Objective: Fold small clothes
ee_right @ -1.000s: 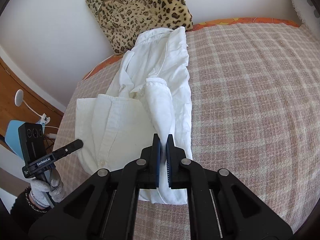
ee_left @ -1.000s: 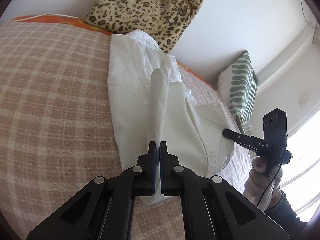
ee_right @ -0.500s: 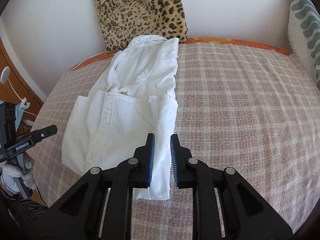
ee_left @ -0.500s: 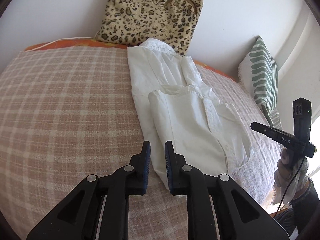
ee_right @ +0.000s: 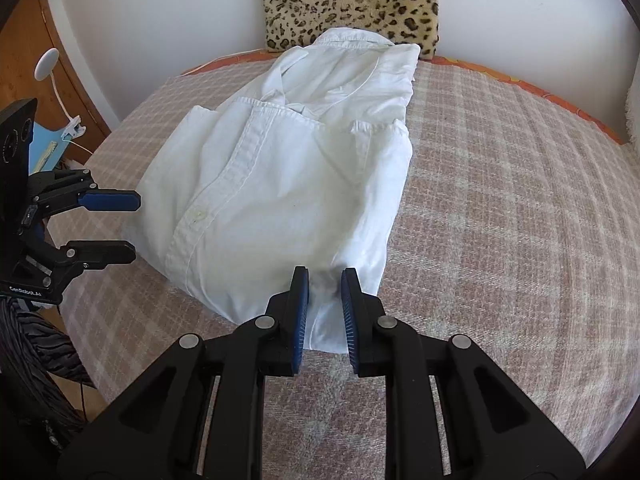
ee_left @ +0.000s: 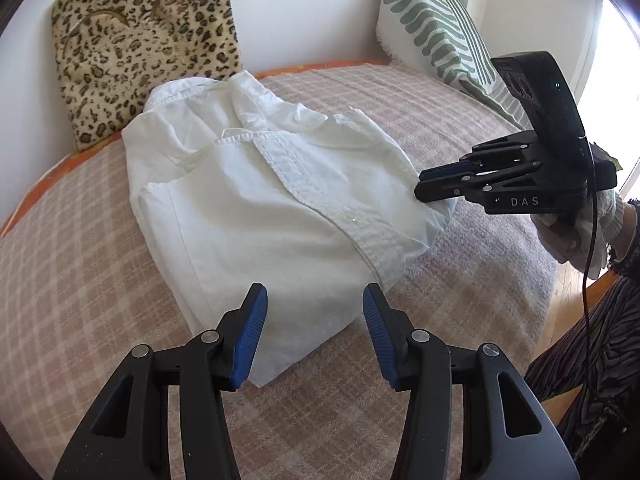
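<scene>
You've let go of the folded shirt (ee_left: 280, 216), left tongs (ee_left: 314, 334) and right tongs (ee_right: 324, 312) just opening, nothing gripped; next, regrip its near edge and fold toward the collar.

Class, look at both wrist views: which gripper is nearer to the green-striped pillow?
The right gripper. In the left wrist view it hangs by the shirt's side that faces the green-striped pillow; the left gripper is at the shirt's near edge, farther away.
</scene>
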